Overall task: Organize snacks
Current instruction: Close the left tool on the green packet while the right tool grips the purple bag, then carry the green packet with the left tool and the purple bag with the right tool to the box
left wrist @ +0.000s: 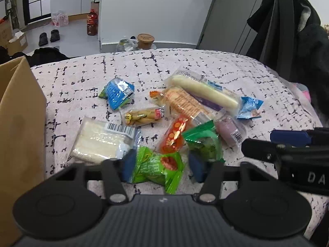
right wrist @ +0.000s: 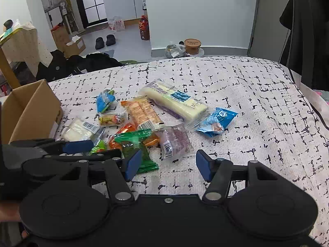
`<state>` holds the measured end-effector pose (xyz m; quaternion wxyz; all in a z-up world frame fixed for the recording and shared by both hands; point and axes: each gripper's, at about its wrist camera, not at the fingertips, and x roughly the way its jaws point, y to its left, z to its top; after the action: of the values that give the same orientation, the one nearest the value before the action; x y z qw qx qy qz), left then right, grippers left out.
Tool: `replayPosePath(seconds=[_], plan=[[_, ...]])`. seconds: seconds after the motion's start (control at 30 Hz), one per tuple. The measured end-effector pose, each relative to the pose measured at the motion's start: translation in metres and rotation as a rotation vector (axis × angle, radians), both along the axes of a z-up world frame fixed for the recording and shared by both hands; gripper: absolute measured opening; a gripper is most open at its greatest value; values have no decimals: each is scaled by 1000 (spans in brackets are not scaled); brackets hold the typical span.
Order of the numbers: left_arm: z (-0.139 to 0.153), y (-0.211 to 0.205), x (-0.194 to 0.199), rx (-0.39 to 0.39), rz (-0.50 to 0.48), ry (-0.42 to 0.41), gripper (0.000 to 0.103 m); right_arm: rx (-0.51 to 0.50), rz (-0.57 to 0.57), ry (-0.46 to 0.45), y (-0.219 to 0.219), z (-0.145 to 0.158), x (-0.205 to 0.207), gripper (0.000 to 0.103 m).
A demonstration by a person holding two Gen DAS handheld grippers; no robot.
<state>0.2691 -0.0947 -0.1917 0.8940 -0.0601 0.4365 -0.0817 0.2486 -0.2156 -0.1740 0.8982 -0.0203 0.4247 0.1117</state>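
Blue-padded, the left hand-held gripper (left wrist: 160,167) stands part-open astride a green snack packet (left wrist: 157,167), seemingly for pickup; the right hand-held gripper (right wrist: 168,165) gapes over bare bedspread (right wrist: 236,78), holding nothing. Other snacks (left wrist: 191,103) lie heaped beside a cardboard box (right wrist: 30,111), likely their destination.

A pale cloth with black dashes (right wrist: 226,86) covers the table; beyond, grey floor (right wrist: 127,39), white walls (right wrist: 195,10), black slippers (right wrist: 104,39) and a dark coat (left wrist: 298,33) hanging right.
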Motion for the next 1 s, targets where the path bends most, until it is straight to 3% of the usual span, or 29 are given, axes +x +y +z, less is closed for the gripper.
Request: replayPosePath(seconds=[0.33,0.63,0.93,0.97,1.0], plan=[[4,5,-7,-21,4,9,29,-8,-9,1,0,-12,14,58],[24,20,-14,-77,49,-65,27,-27,-1,-17,2,-20,23,51],[36,18,-17,-97,16,-119,27,-28,7,8,6,-34,41,52],[37,18,-17,-96,16,-122,27,-24,11,24,6,-36,43,49],[38,20,-17,-98,18,-125,27,-17,14,41,5,-38,44,37]])
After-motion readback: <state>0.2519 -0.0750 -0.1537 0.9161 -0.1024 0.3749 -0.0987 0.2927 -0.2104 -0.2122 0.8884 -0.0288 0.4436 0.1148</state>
